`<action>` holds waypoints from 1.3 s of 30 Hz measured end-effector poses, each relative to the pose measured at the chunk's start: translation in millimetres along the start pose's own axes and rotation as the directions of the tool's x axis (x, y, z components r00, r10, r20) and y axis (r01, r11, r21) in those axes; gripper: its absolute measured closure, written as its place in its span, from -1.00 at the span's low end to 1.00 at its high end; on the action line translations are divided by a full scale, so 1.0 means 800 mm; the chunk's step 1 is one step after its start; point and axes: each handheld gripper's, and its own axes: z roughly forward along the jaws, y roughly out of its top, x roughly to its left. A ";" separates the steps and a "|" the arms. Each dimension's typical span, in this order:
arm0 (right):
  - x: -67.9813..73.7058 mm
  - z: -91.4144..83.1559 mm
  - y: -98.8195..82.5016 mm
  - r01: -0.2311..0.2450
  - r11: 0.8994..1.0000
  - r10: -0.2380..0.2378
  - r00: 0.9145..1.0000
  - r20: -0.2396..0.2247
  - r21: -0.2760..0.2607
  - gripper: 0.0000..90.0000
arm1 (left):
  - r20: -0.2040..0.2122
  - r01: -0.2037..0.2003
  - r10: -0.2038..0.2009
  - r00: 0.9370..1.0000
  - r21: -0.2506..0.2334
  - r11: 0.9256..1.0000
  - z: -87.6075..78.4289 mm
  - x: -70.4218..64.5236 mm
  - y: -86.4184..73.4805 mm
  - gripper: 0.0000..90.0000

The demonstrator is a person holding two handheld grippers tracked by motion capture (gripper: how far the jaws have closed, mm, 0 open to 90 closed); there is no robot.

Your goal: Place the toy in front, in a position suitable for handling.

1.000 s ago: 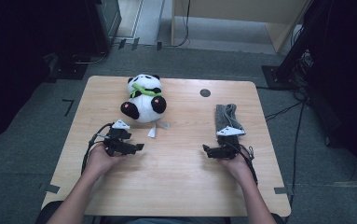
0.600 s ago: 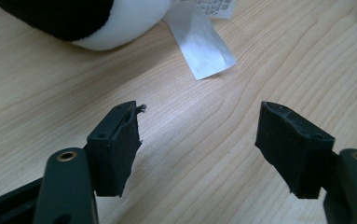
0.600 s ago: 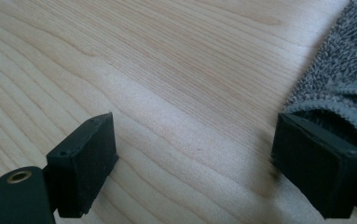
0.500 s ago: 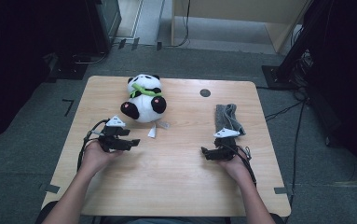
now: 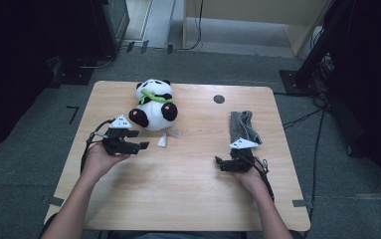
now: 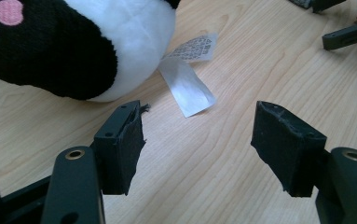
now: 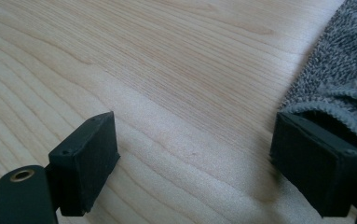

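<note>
Pale wooden tabletop (image 5: 188, 179) carries a black-and-white plush panda with a green scarf (image 5: 153, 104) near its far-left part and a folded grey knitted cloth (image 5: 242, 127) at the right. The left gripper (image 6: 199, 140), its jaws just narrowed yet apart with nothing between them, is aimed beside the panda's white fabric tags (image 6: 188, 81); it should be steered onto the plush body before squeezing. The right gripper (image 7: 195, 163) is spread beside the cloth.
</note>
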 end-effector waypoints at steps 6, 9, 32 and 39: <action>0.000 0.000 -0.001 0.001 1.000 -0.001 1.000 0.001 -0.007 -0.67 | 0.016 0.013 -0.013 1.000 -0.021 1.000 -0.005 0.005 0.010 -0.30; 0.000 0.000 -0.001 0.001 1.000 -0.001 1.000 0.002 -0.006 -0.67 | 0.002 -0.015 0.015 1.000 -0.029 0.999 -0.012 0.006 0.020 -0.27; 0.001 -0.001 -0.001 -0.011 1.000 0.011 1.000 0.009 -0.002 -0.68 | -0.091 0.014 -0.018 0.996 -0.043 0.999 -0.023 0.073 0.073 -0.10; 0.001 -0.001 -0.001 -0.010 1.000 0.010 1.000 0.008 -0.002 -0.68 | -0.070 0.006 -0.010 0.998 -0.055 0.998 -0.017 0.099 0.096 -0.08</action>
